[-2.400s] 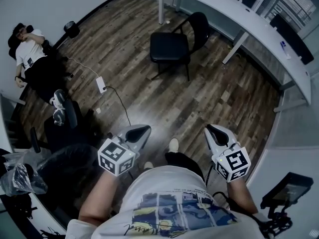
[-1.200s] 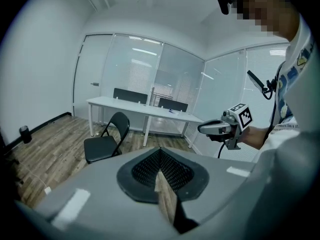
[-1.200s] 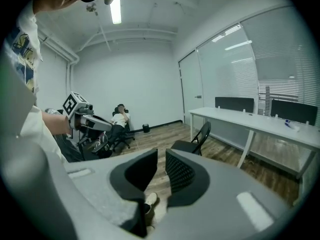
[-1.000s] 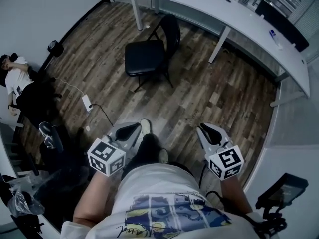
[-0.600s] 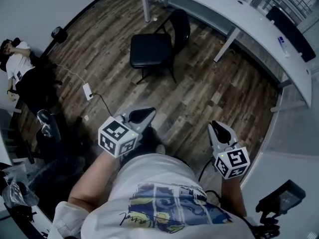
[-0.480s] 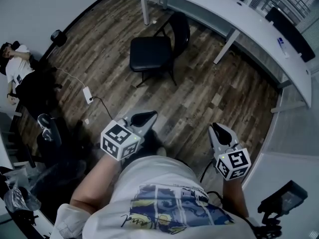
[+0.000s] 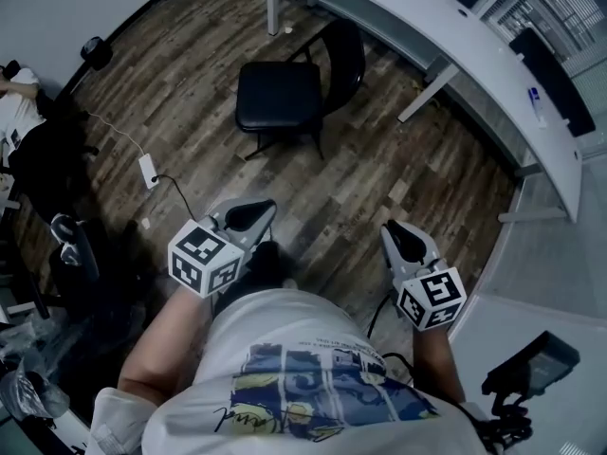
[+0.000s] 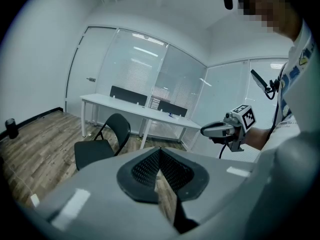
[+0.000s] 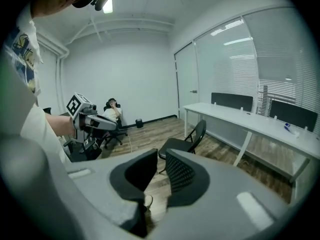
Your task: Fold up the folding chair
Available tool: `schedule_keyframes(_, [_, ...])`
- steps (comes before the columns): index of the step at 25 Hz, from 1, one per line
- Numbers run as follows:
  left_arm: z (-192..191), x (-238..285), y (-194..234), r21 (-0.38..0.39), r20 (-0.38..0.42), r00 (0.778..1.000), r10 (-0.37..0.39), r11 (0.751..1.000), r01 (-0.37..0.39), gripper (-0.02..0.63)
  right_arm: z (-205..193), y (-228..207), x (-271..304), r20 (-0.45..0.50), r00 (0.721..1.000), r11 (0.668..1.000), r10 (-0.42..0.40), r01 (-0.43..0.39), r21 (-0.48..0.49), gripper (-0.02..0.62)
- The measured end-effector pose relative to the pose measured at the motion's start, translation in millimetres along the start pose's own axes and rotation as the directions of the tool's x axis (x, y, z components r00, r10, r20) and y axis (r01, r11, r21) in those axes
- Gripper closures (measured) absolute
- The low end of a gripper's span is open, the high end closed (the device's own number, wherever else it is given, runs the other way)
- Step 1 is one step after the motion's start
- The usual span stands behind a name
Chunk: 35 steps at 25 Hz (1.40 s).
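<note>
Over a plank floor (image 7: 398, 164), the left tool (image 7: 248, 214) points forward with jaws closed on nothing and the right tool (image 7: 400, 238) with jaws slightly apart and empty, both well short of the black folding chair (image 7: 278, 96), which stands unfolded beside a long white bench (image 7: 455, 34).

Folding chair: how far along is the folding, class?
Done: nothing; the folding chair stands unfolded beside the desk. In hand: nothing; left gripper shut, right gripper slightly open, both empty and apart from it. Left: reaching, gripping and folding it.
</note>
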State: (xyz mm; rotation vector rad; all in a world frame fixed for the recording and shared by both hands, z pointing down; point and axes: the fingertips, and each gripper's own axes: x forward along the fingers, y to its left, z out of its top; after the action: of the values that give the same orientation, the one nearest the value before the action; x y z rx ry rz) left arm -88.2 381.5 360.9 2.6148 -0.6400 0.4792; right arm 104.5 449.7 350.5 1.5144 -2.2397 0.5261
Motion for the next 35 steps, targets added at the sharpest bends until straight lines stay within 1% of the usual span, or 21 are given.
schedule_keyframes(4, [20.6, 5.3, 32.6, 0.007, 0.003, 1.000, 0.004, 1.000, -0.004, 0.606, 28.9, -9.1, 31.6, 0.012, 1.000, 1.000, -0.006, 0.006, -0.009, 0.557])
schedule_keyframes(8, [34.2, 0.2, 66.3, -0.012, 0.022, 0.999, 0.031, 0.999, -0.030, 0.606, 49.6, -7.9, 64.4, -0.005, 1.000, 0.999, 0.015, -0.015, -0.028, 0.552])
schedule_keyframes(10, [34.2, 3.2, 82.1, -0.024, 0.017, 0.999, 0.040, 0.999, -0.039, 0.606, 55.2, -11.1, 79.7, -0.009, 1.000, 0.999, 0.021, -0.022, -0.028, 0.546])
schedule_keyframes(14, [30.5, 31.1, 113.1, -0.041, -0.003, 0.999, 0.048, 0.998, -0.048, 0.601, 54.6, -37.4, 113.3, -0.018, 1.000, 1.000, 0.017, -0.017, -0.013, 0.537])
schedule_keyframes(17, [36.4, 28.2, 134.3, -0.043, -0.009, 0.998, 0.063, 0.997, -0.063, 0.582, 60.6, -35.4, 132.5, -0.028, 0.999, 1.000, 0.020, -0.020, -0.002, 0.528])
schedule_keyframes(23, [46.7, 23.8, 157.0, -0.069, 0.000, 0.999, 0.041, 0.997, -0.041, 0.551, 81.6, -33.2, 149.4, -0.057, 0.998, 1.000, -0.007, 0.007, -0.001, 0.509])
schedule_keyframes(27, [48.6, 24.2, 185.5, -0.089, -0.002, 0.999, 0.046, 0.995, -0.046, 0.531, 88.2, -38.2, 173.4, -0.077, 0.997, 1.000, -0.020, 0.020, 0.008, 0.505])
schedule_keyframes(30, [56.3, 18.7, 206.8, -0.099, 0.008, 0.999, 0.046, 0.994, -0.045, 0.517, 102.8, -39.9, 190.4, -0.094, 0.995, 0.999, -0.038, 0.038, 0.003, 0.500])
schedule_keyframes(35, [56.0, 36.0, 239.7, -0.094, 0.010, 0.999, 0.043, 0.995, -0.042, 0.489, 111.6, -60.3, 220.9, -0.088, 0.993, 0.997, -0.082, 0.083, 0.003, 0.500])
